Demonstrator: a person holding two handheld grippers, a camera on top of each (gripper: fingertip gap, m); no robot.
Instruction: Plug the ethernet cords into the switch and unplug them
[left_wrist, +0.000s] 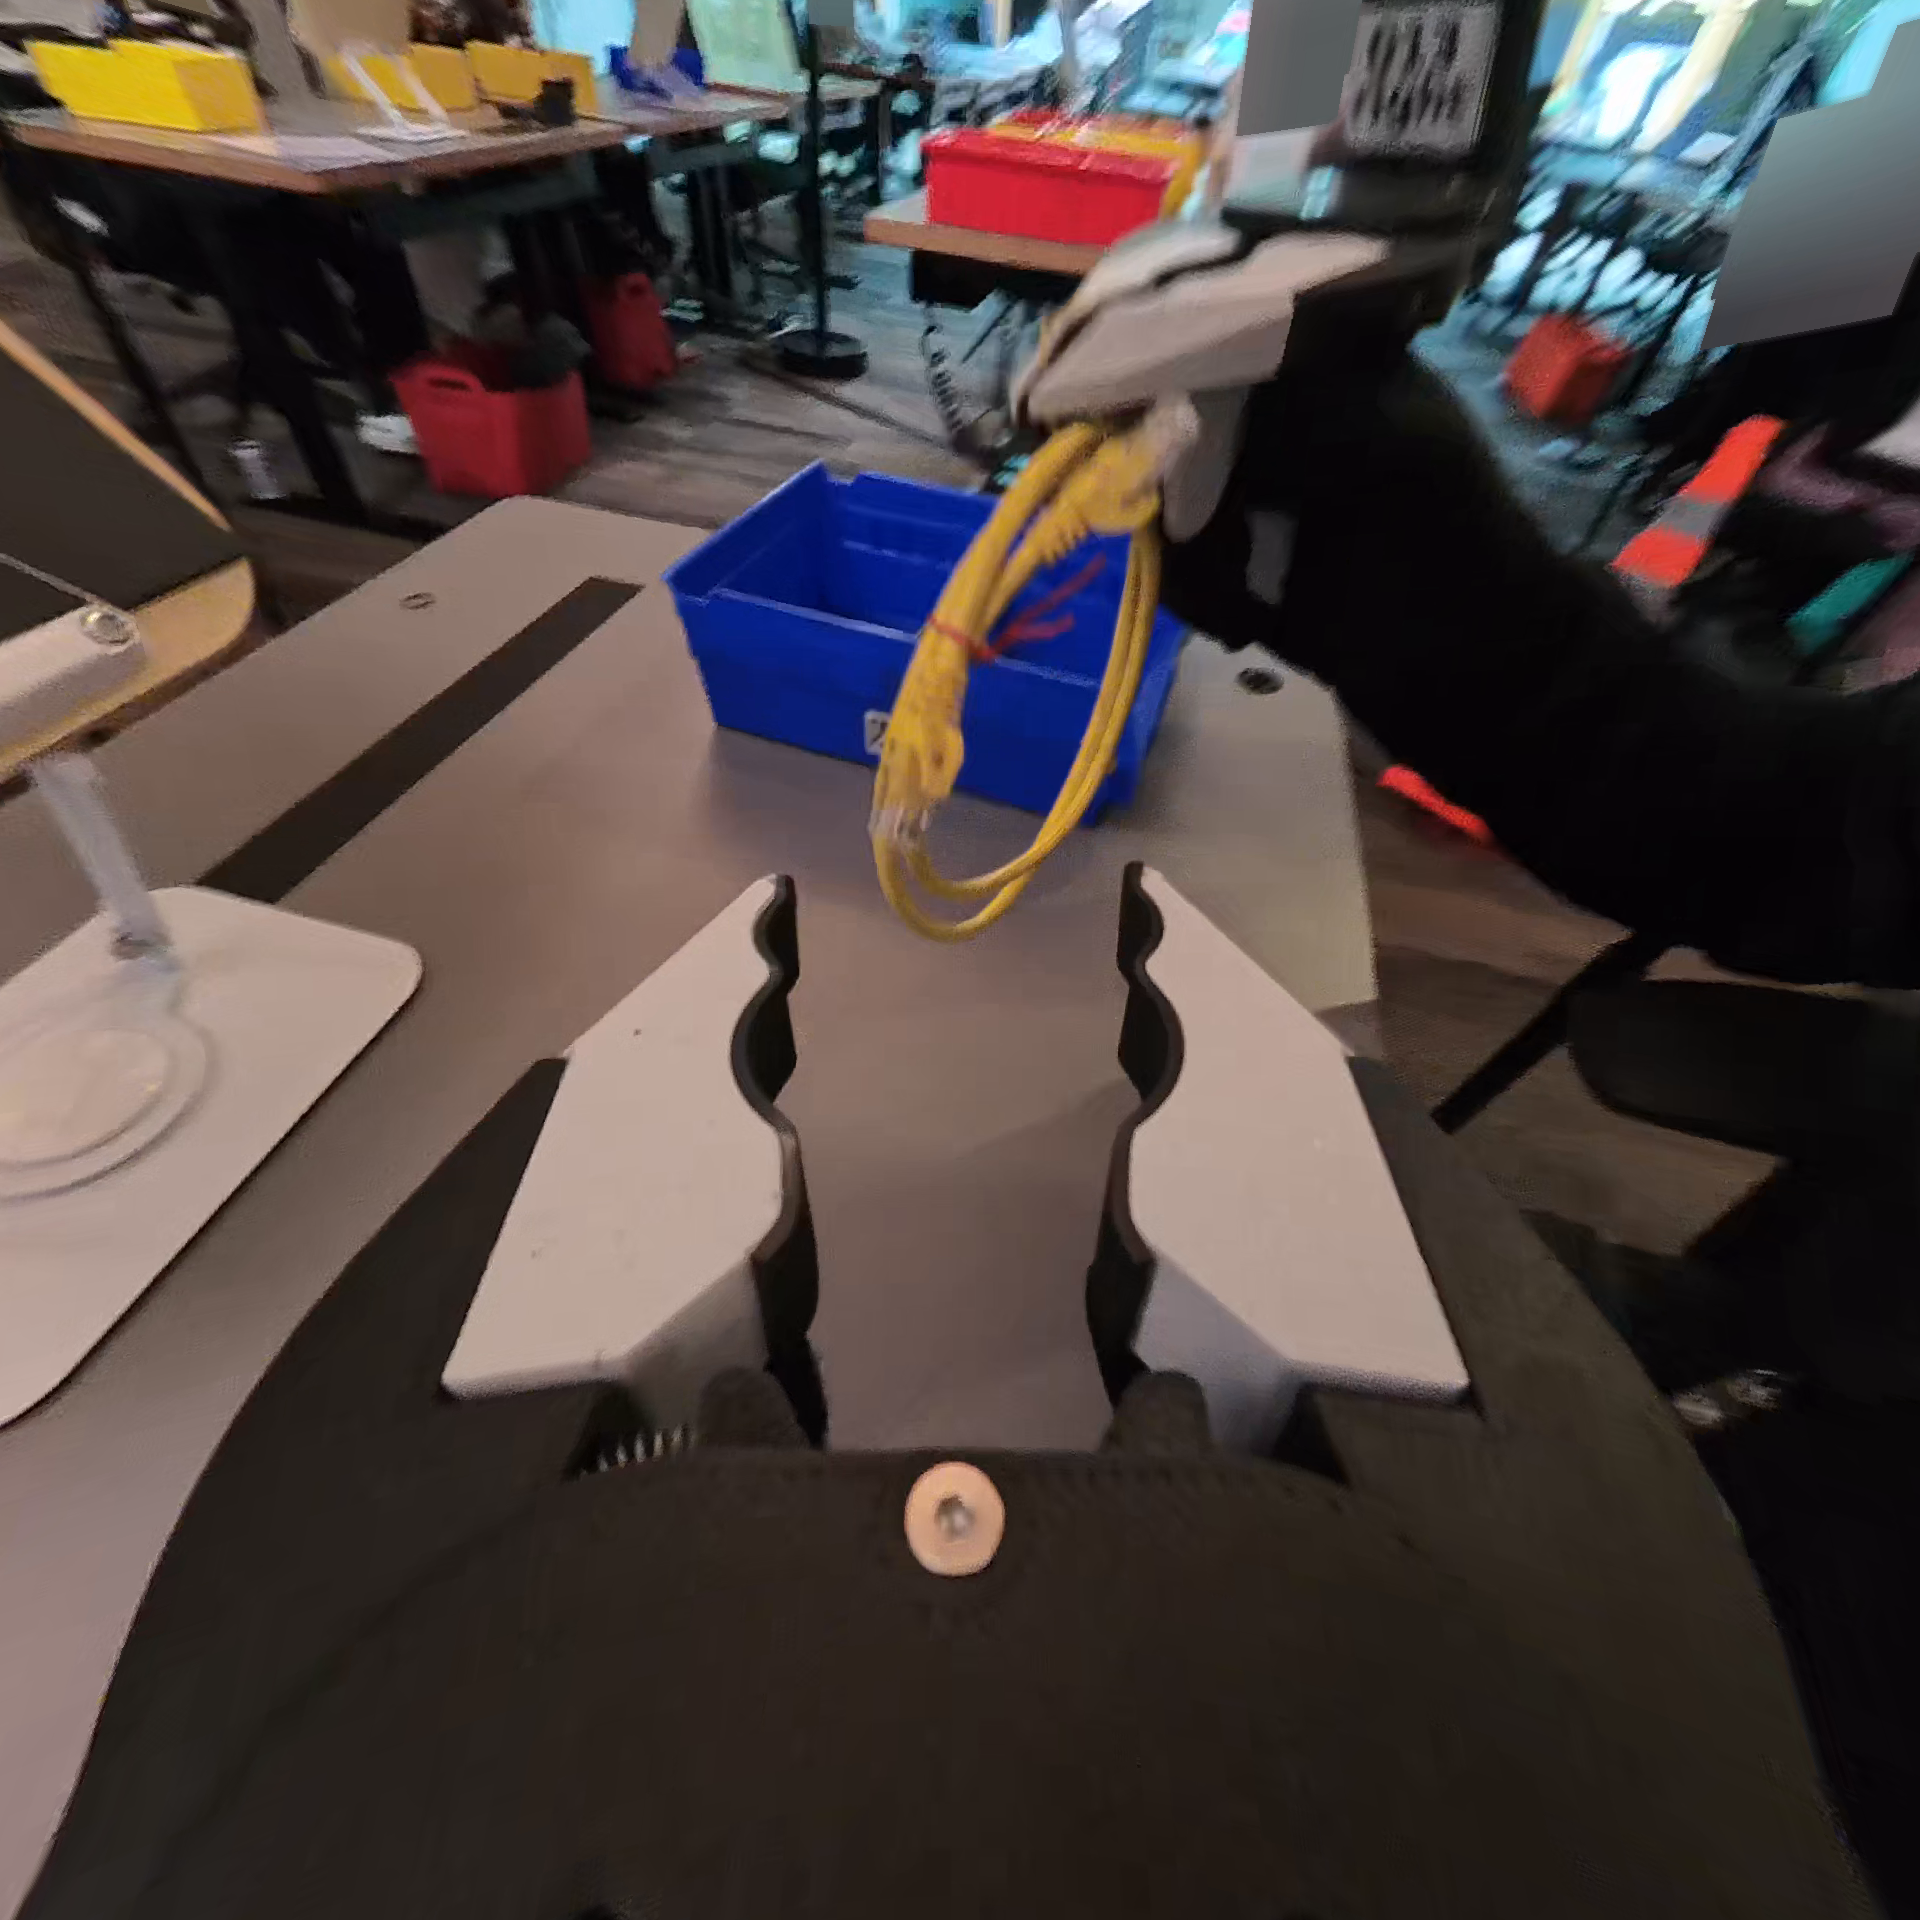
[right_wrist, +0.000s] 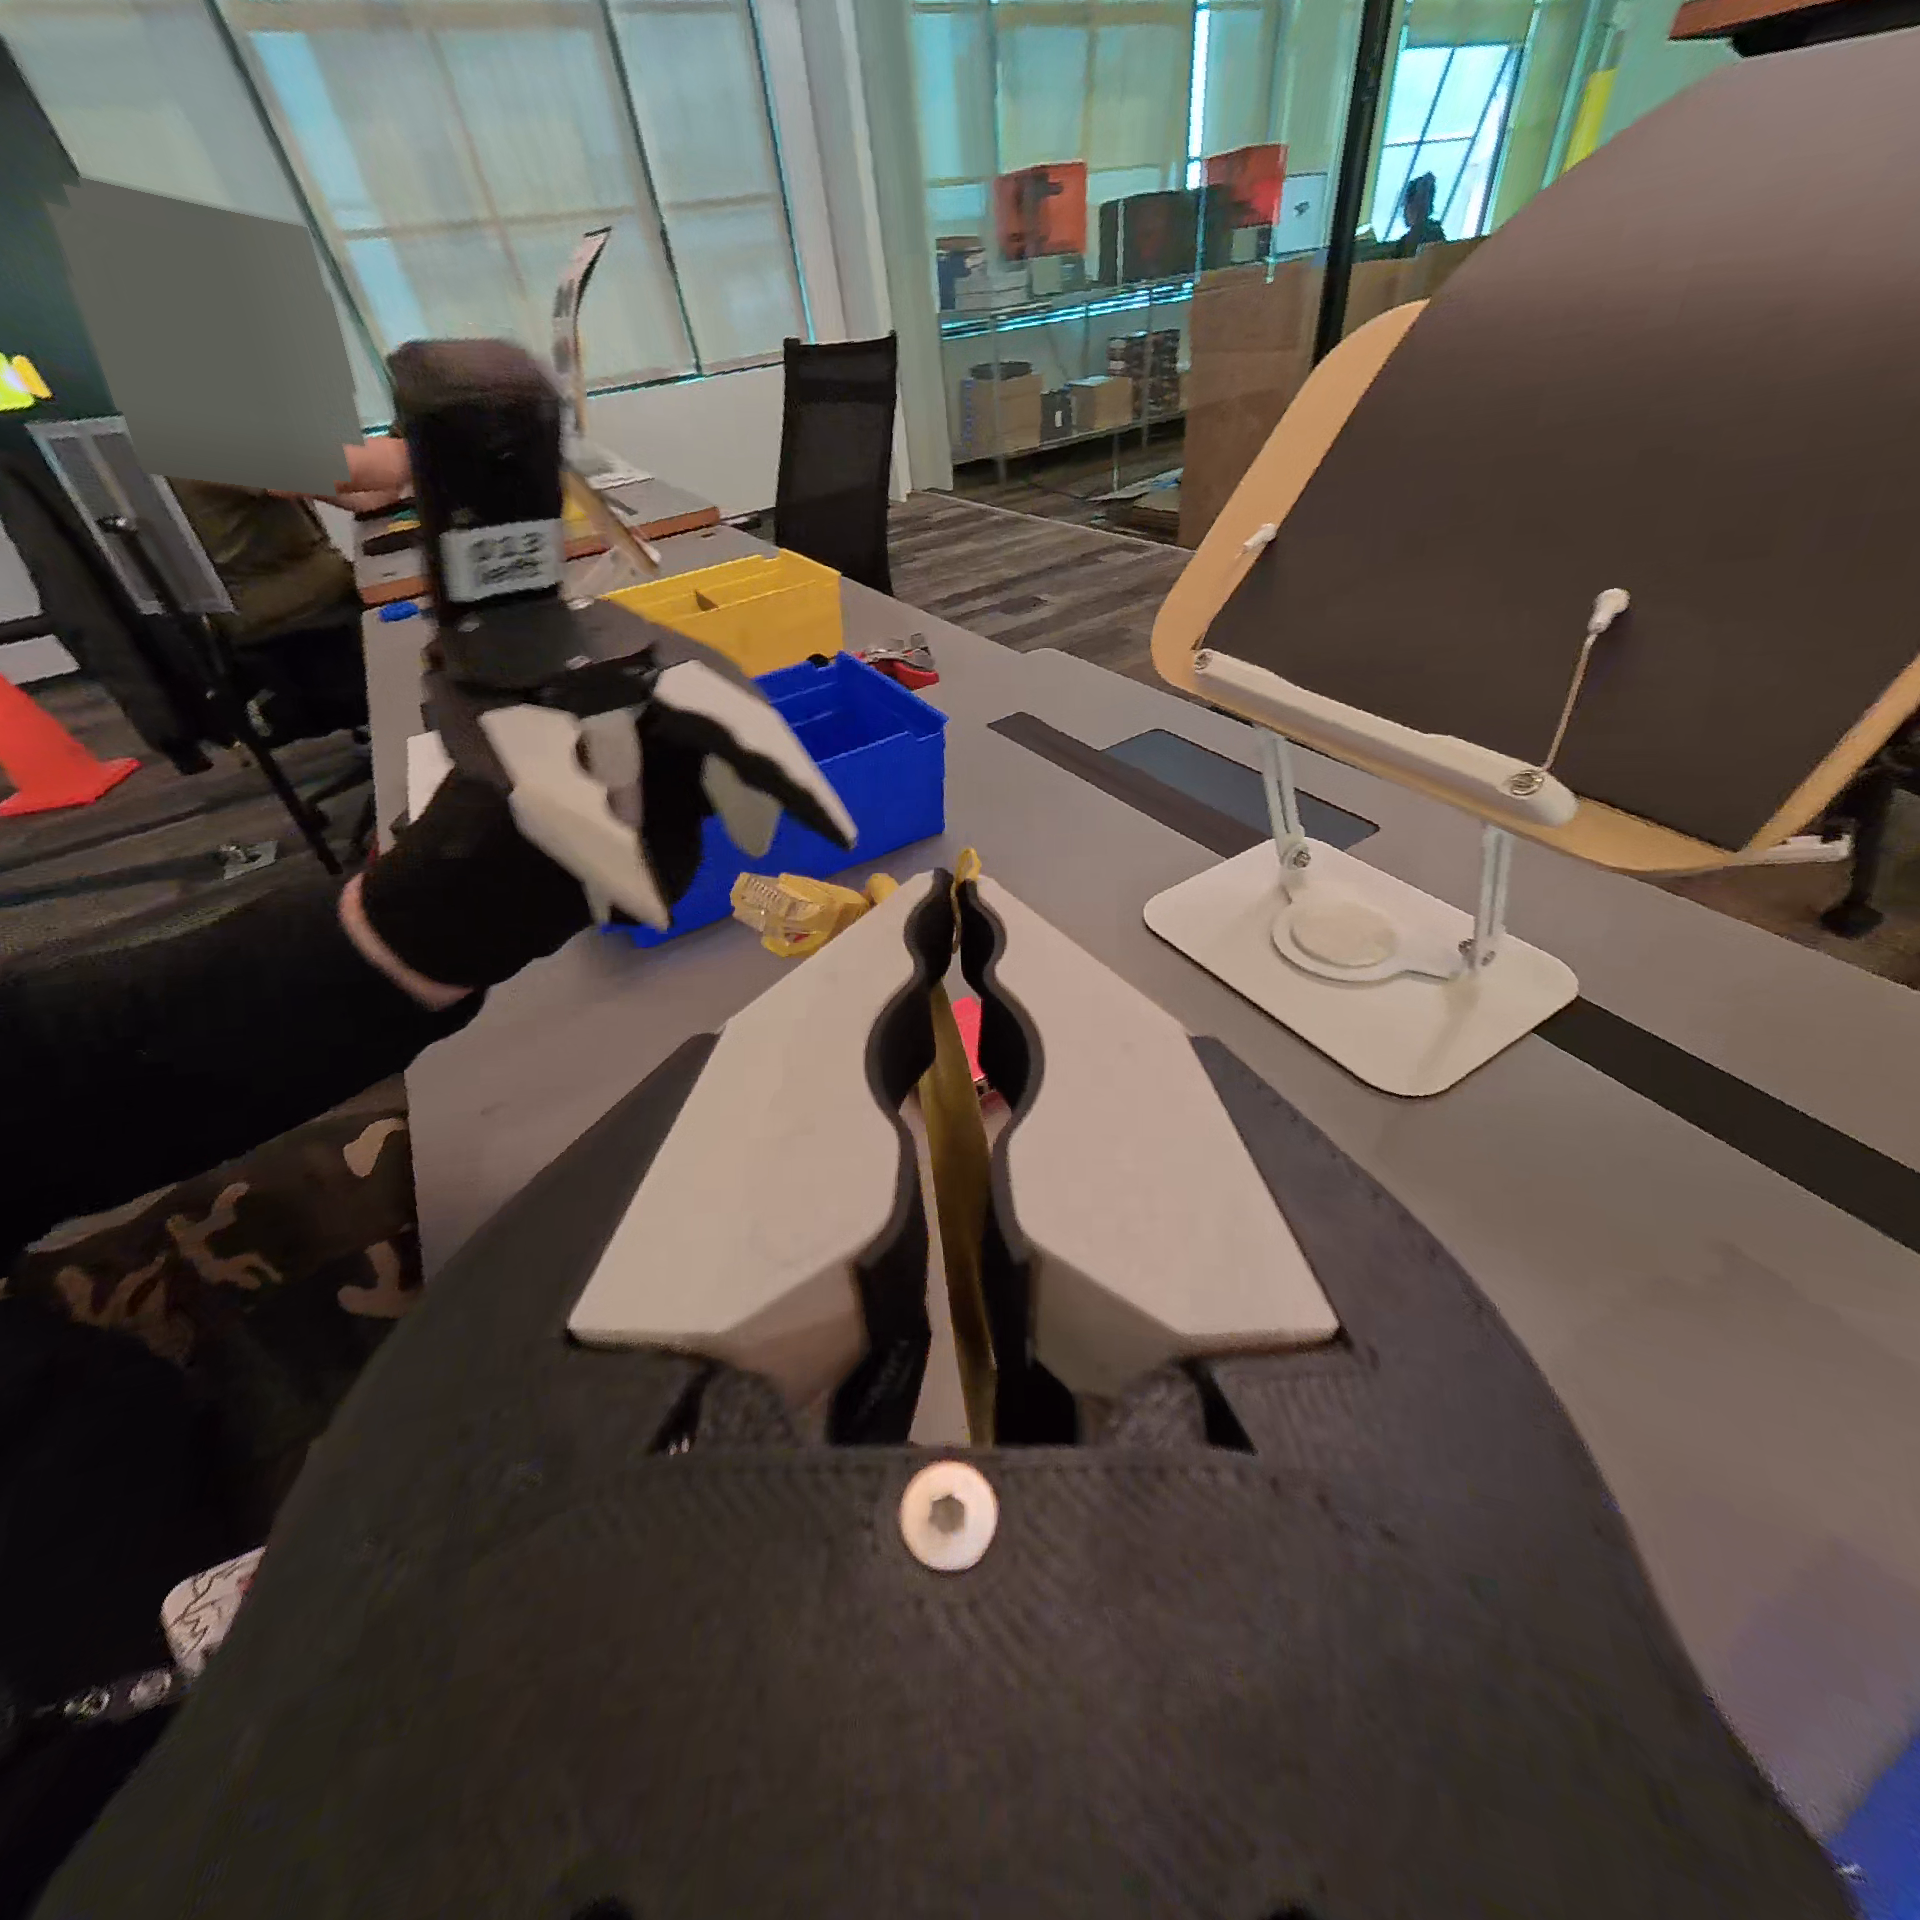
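My right gripper is shut on a bundle of yellow ethernet cords; their clear-tipped plugs stick out left of its tips. In the left wrist view the same gripper holds the looped bundle, tied with a red twist tie, in the air in front of the blue bin. My left gripper is open and empty above the grey table, just short of the hanging loop. It also shows in the right wrist view, open, held by a black-gloved hand. No switch is in view.
A white stand carrying a tilted dark board is on the table to the side; its base also shows in the left wrist view. A yellow bin sits behind the blue bin. The table's far edge lies just beyond the bins. Spacing between my two grippers at the tips: around 11 cm.
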